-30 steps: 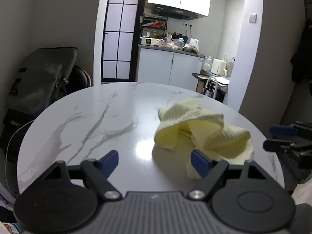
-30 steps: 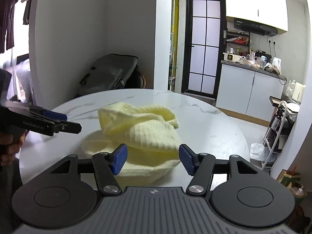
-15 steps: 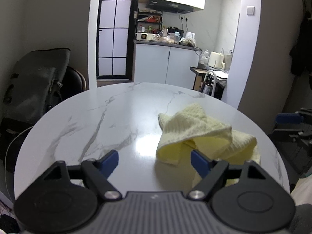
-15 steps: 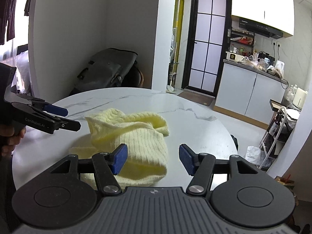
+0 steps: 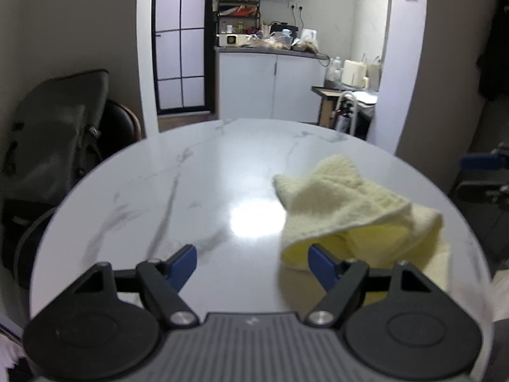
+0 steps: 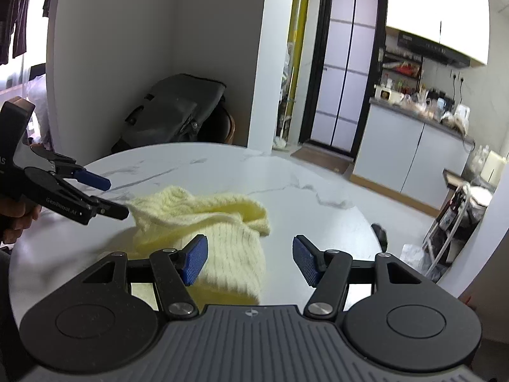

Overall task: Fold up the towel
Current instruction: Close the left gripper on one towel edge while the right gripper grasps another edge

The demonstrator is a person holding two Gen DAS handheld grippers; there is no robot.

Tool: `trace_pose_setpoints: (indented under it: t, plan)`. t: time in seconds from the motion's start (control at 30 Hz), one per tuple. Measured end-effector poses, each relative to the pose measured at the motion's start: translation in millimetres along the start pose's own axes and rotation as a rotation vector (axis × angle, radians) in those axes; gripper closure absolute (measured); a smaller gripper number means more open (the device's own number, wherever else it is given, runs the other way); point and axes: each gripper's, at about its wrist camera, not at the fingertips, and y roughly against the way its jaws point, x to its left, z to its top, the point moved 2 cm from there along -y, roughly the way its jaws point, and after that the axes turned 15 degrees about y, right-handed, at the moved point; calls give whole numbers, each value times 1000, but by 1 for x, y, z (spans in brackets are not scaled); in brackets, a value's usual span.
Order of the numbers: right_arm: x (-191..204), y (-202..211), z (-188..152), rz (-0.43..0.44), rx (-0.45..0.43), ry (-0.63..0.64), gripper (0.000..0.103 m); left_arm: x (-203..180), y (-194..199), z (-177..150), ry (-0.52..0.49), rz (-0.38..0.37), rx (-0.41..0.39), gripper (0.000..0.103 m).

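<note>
1. At the bottom of the left wrist view, the left gripper (image 5: 253, 262) is spread wide, its two blue-padded fingers (image 5: 183, 264) well apart with nothing between them, above the tabletop.
2. At the bottom of the right wrist view, the right gripper (image 6: 251, 260) is likewise spread wide and holds nothing; its left blue pad overlaps the near edge of the towel in the picture, but I cannot tell whether it touches the cloth.
3. The towel (image 5: 353, 210), pale yellow and ribbed, lies crumpled in a loose heap on the round white marble table (image 5: 178, 197). In the left wrist view it sits right of centre, near the table's right edge, with one flap raised and a brighter yellow underside showing at its near opening.
4. In the right wrist view the same towel (image 6: 210, 226) lies at lower centre, close to the table's near rim, a peak of cloth standing up at its left end.
5. At the left edge of the right wrist view, the left gripper is seen from the side, held by a hand (image 6: 14, 219); its fingertips are parted and lie just beside the towel's left peak.
6. At the right edge of the left wrist view, part of the right gripper shows, blurred, beyond the table's rim.
7. Farther off, a dark grey bag (image 5: 54, 133) leans on a chair beside the wall.
8. Farthest, a black-framed glass door (image 5: 181, 41) and white kitchen cabinets (image 5: 270, 86) with a cluttered counter fill the upper part of the frame.
</note>
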Motion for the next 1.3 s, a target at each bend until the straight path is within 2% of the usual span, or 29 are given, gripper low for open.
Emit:
trace_pose_setpoints:
  t: [0.17,0.3,0.43,0.6,0.7,0.9,0.97,1.0,1.03,1.1,1.2,1.3]
  plan:
    - [-5,-7,0,-8,9,4,39,-1,-3,-5,-7,-26,-12,25]
    - [-7,-13,-1,0,20,1,39,0,-2,-11,12,-81,-40,30]
    - [-7,-21,-2,53,30,3,39,3,-3,-18,34,-100,-68,35]
    - [-7,-33,-5,83,49,8,39,9,-10,-20,66,-138,-39,49]
    - [-9,-43,-6,99,66,7,39,7,-12,-17,73,-167,-25,49]
    - [-17,-61,0,145,85,16,39,1,-21,-10,77,-171,0,49]
    - [-20,-67,1,154,90,17,39,1,-24,-7,85,-179,5,57]
    - [-19,-71,1,164,89,19,39,0,-26,-7,84,-178,9,71]
    - [-20,-77,1,177,88,20,39,0,-28,-7,84,-176,15,81]
    - [-20,-85,2,197,96,21,39,0,-32,-7,83,-172,28,81]
    - [-20,-95,2,224,106,16,39,-1,-36,-8,81,-165,34,88]
    - [-20,-106,2,250,116,10,40,0,-37,-6,84,-164,31,88]
